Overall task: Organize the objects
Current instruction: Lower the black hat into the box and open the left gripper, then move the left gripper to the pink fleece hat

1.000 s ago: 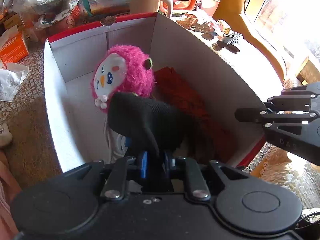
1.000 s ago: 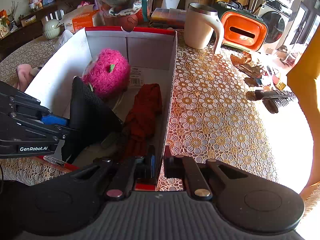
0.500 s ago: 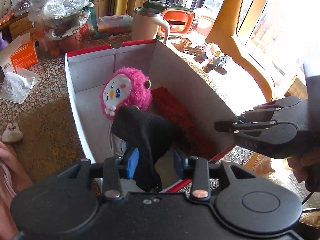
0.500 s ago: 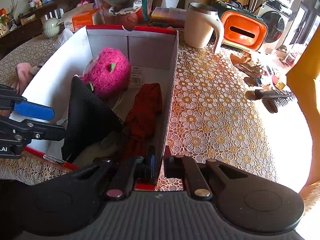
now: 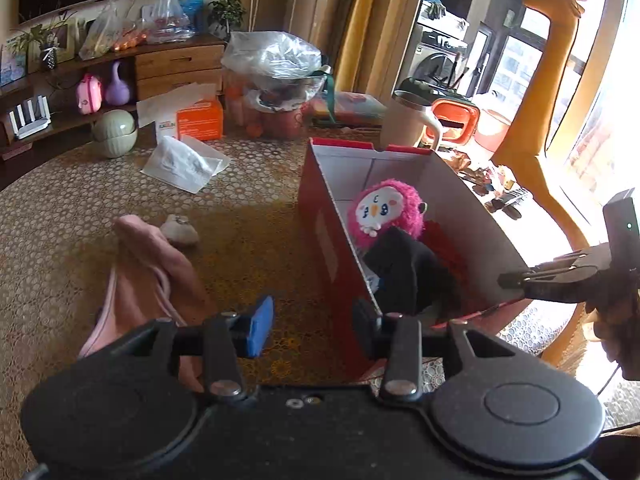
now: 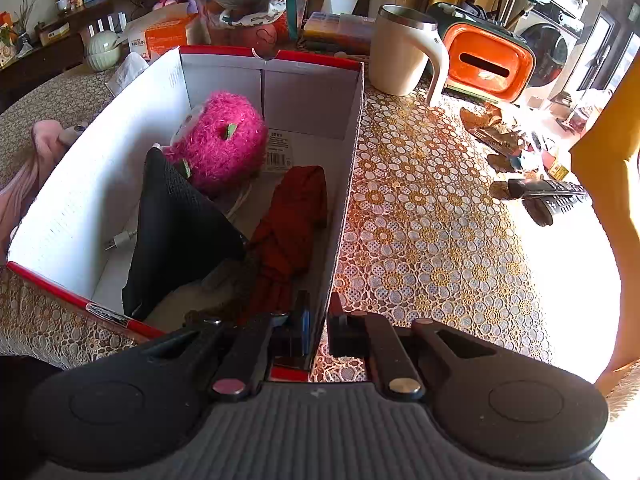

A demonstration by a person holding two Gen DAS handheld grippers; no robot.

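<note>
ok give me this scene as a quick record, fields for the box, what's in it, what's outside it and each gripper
box: red box, white inside, on the lace tablecloth
in box: pink plush toy, black cloth, red cloth, white cable
outside box: pink garment, left of it
left gripper: open, empty
right gripper: fingers closed on the box's near right wall

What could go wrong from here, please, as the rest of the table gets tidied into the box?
1. The right tool is shut on the box wall; a tug could tilt or drag the box.
2. The black cloth stands tall against the pink plush; another item pushed in may snag it or spill it out.
3. The open left tool hangs near the pink garment, whose loose folds may slip from a shallow pinch.
</note>
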